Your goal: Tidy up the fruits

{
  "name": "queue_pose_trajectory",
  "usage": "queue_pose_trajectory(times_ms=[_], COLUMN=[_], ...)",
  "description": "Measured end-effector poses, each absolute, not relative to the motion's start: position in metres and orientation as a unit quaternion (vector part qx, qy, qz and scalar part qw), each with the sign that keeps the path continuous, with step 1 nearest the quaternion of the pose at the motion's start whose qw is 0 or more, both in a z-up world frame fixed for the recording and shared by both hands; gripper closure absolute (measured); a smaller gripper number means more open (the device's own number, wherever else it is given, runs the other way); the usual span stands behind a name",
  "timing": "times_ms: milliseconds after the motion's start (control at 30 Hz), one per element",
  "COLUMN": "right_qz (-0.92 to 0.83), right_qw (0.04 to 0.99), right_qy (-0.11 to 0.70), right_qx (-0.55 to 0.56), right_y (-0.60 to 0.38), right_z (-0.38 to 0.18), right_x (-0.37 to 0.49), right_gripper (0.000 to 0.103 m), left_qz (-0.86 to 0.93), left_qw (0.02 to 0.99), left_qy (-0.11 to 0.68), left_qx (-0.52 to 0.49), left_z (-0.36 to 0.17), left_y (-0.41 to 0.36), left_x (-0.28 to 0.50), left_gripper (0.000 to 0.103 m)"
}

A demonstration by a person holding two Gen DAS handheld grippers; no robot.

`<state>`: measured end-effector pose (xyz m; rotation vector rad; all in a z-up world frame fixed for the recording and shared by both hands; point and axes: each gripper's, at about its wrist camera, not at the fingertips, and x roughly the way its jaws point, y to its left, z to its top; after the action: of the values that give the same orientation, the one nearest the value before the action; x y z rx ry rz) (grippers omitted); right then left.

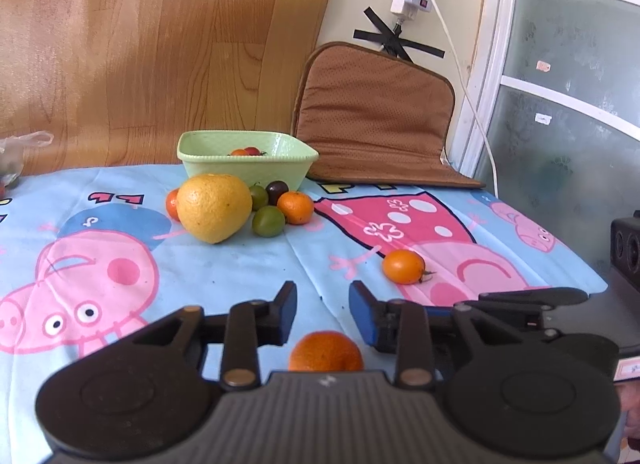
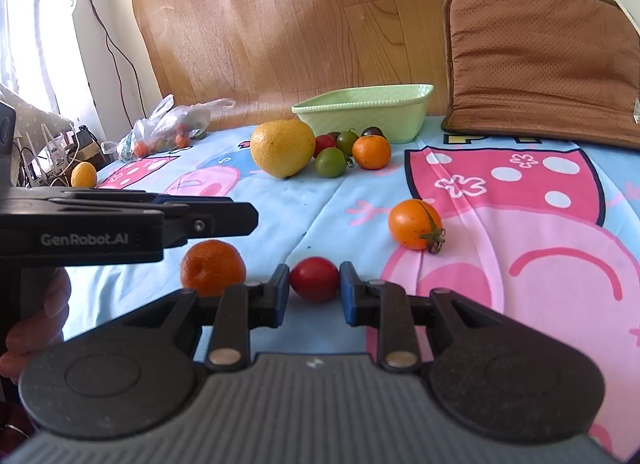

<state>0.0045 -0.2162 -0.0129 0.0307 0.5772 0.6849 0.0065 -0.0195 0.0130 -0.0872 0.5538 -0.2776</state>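
A green bowl (image 1: 248, 161) at the back of the cartoon-print cloth holds small tomatoes (image 1: 246, 151). Before it lie a big yellow citrus (image 1: 214, 207), green tomatoes (image 1: 268, 220), a dark tomato (image 1: 277, 189) and a mandarin (image 1: 295, 207). An orange tomato (image 1: 403, 266) lies alone to the right. My left gripper (image 1: 323, 314) is open and hovers over a mandarin (image 1: 325, 351) that lies below and behind its fingertips. My right gripper (image 2: 314, 290) is shut on a red tomato (image 2: 315, 278) low over the cloth; the left gripper shows at that view's left (image 2: 224, 219).
A brown cushion (image 1: 376, 115) leans on the wall right of the bowl. A plastic bag of fruit (image 2: 168, 129) and a small yellow fruit (image 2: 84, 174) lie at the far left. A black box (image 1: 626, 248) stands past the table's right edge.
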Motion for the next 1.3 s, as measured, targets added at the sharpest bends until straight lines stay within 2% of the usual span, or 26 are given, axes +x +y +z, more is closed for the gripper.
queue_pose_trajectory(times_ms=[100, 400, 633, 1300], right_qz=[0.331, 0.330, 0.331, 0.330], right_qw=[0.902, 0.902, 0.902, 0.902], right_qy=[0.279, 0.278, 0.279, 0.278], right_qx=[0.013, 0.012, 0.012, 0.011], right_y=[-0.216, -0.216, -0.216, -0.215], right_z=[-0.013, -0.013, -0.013, -0.013], right_x=[0.004, 0.005, 0.005, 0.004], right_gripper=[0.073, 0.073, 0.073, 0.073], left_qz=[-0.130, -0.128, -0.142, -0.138], left_qw=[0.952, 0.952, 0.949, 0.949], left_qy=[0.272, 0.272, 0.275, 0.278], left_qx=[-0.048, -0.053, -0.053, -0.053], left_z=[0.013, 0.014, 0.013, 0.010], left_y=[-0.016, -0.013, -0.016, -0.014], left_x=[0.006, 0.003, 0.001, -0.005], left_gripper=[0.066, 0.063, 0.056, 0.054])
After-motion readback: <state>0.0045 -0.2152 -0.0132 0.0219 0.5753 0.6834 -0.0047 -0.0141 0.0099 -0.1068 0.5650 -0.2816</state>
